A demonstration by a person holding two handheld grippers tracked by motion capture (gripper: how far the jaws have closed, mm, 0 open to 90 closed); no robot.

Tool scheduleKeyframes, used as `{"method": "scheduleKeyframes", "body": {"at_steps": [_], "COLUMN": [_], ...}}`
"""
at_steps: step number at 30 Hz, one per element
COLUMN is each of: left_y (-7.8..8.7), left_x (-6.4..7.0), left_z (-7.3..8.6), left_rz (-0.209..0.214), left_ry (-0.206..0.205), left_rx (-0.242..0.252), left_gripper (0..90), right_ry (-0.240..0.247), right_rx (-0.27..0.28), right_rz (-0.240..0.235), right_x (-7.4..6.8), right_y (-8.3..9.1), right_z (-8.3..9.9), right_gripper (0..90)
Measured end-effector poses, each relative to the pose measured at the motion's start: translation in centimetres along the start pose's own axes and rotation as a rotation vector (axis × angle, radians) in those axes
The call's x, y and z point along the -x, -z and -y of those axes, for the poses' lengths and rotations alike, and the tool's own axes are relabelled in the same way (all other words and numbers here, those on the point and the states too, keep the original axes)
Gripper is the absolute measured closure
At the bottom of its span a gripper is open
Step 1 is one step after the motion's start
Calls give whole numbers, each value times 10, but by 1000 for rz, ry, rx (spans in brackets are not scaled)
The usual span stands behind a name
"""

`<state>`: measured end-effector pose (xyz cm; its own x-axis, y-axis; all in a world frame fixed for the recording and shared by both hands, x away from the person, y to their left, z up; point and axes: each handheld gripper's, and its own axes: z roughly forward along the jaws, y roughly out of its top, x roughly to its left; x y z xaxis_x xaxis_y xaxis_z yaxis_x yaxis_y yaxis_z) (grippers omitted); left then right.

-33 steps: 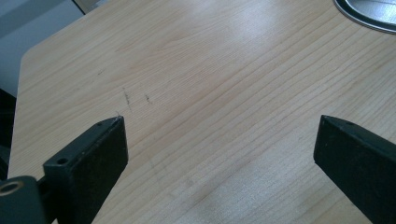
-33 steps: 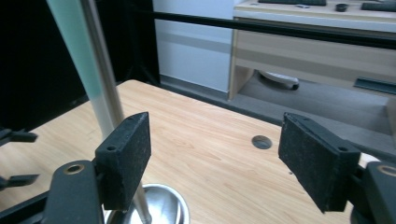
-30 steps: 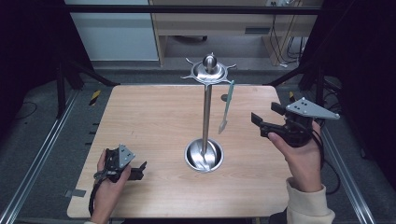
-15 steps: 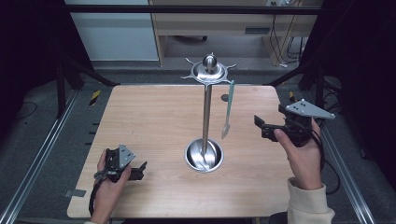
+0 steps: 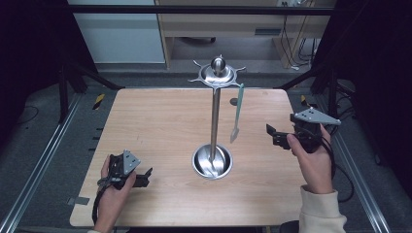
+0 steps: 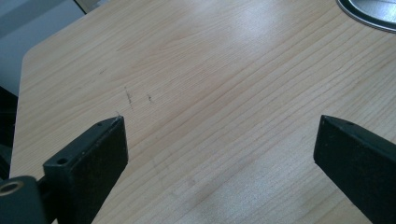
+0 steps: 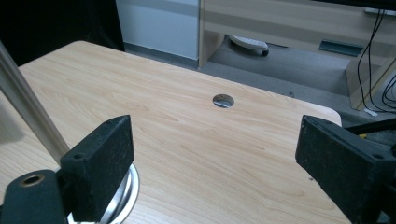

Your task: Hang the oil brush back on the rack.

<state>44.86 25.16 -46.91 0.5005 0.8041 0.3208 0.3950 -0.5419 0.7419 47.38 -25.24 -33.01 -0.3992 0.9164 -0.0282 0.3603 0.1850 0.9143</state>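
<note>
A metal utensil stand rises from the middle of the table, its thin pole set in a round bowl-like base and topped by a ring of hooks. A pale green spatula hangs from a hook on the right, blade down. My right gripper is held right of the spatula, apart from it, open and empty. It faces the pole and the base rim. My left gripper rests low at the front left, open, with bare wood between its jaws.
The wooden table has a small round hole near its far edge. The base rim lies ahead and to the right of my left gripper. Dark metal frame rails run along both sides of the table. A cabinet stands beyond it.
My right gripper has drifted slightly back toward the person and a little lower. The spatula still hangs on its hook. The left gripper has not moved.
</note>
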Motion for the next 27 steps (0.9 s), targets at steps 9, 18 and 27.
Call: {"method": "scheduleKeyframes", "body": {"at_steps": [9,18,27], "left_y": [0,1,3], "left_x": [0,-1,-1], "left_z": [0,0,1], "left_rz": [4,-1,2], "left_ry": [8,6,16], "left_rx": [8,9,16], "left_gripper": [26,25,25], "right_ry": [15,13,13], "right_rx": [-69,-123,-178], "right_rz": [3,-1,-13], "right_x": [4,5,2], "right_y": [-15,-27,-41], "right_z": [14,26,38], "right_gripper": [113,100,97]}}
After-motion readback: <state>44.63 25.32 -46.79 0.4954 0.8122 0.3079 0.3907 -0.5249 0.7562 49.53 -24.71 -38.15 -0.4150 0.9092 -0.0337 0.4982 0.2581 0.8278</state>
